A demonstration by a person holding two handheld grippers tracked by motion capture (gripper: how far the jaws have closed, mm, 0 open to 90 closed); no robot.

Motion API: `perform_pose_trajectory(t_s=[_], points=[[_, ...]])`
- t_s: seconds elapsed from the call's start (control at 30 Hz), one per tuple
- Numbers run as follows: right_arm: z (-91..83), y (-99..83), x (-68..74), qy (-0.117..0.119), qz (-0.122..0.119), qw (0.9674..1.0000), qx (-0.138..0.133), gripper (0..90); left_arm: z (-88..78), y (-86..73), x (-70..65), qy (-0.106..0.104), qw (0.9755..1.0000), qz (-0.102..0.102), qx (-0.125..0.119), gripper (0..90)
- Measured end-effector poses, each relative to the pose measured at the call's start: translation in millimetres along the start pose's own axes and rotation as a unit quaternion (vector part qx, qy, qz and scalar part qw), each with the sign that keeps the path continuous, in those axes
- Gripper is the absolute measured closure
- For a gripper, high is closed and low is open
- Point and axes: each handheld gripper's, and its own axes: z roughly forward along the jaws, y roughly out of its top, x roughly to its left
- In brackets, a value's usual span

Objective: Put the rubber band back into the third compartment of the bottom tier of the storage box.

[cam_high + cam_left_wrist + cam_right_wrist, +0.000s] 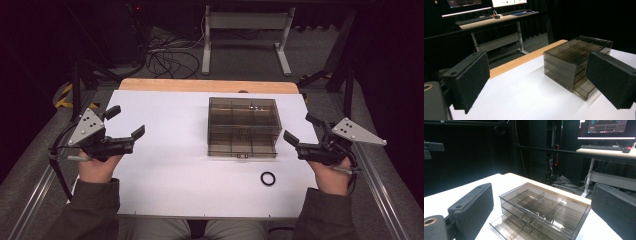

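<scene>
Both my grippers, left (125, 123) and right (305, 129), wait beside the drawer box (243, 127), fingers spread, holding nothing, ready for the black ring (268, 178).

Left hand-held gripper (125, 121) jaws spread; right hand-held gripper (300, 128) likewise, empty.

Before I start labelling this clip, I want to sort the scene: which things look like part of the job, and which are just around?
Likely part of the job:
- smoky plastic drawer box, bottom drawer pulled out a little
- black ring on the white table
- left gripper and right gripper, both open and empty

Just around:
- desk with monitors
- floor cables
</scene>
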Motion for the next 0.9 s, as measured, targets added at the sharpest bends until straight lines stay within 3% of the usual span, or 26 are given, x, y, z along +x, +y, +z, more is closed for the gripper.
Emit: perform_pose_trajectory(t_s=[0.17,0.2,0.3,0.43,0.63,0.9], points=[[0.8,-3.5,-1.7,0.001,-0.004,0.9995,0.033,9.7,-1.4,1.1,-0.1,0.0,1.0,0.002,-0.003,6.2],[2.9,-7.0,-3.2,0.001,-0.001,0.9985,0.056,12.1,-1.9,1.5,-0.1,0.001,1.0,0.002,-0.004,6.2],[7.4,-13.3,-6.6,0.001,0.004,0.9961,0.088,14.8,-2.9,1.4,0.7,0.001,1.0,0.002,-0.003,6.3],[11.4,-20.5,-9.0,-0.022,0.008,0.9925,0.12,21.6,-2.5,0.8,0.9,-0.001,1.0,-0.001,-0.002,6.3],[11.7,-28.0,-10.2,-0.047,0.017,0.989,0.139,27.7,-2.1,0.4,0.2,0.002,1.0,0.007,0.005,6.5],[9.1,-41.7,-12.3,-0.055,0.027,0.9861,0.154,31.0,-3.7,1.7,0.4,0.002,0.9999,0.011,0.001,6.5]])
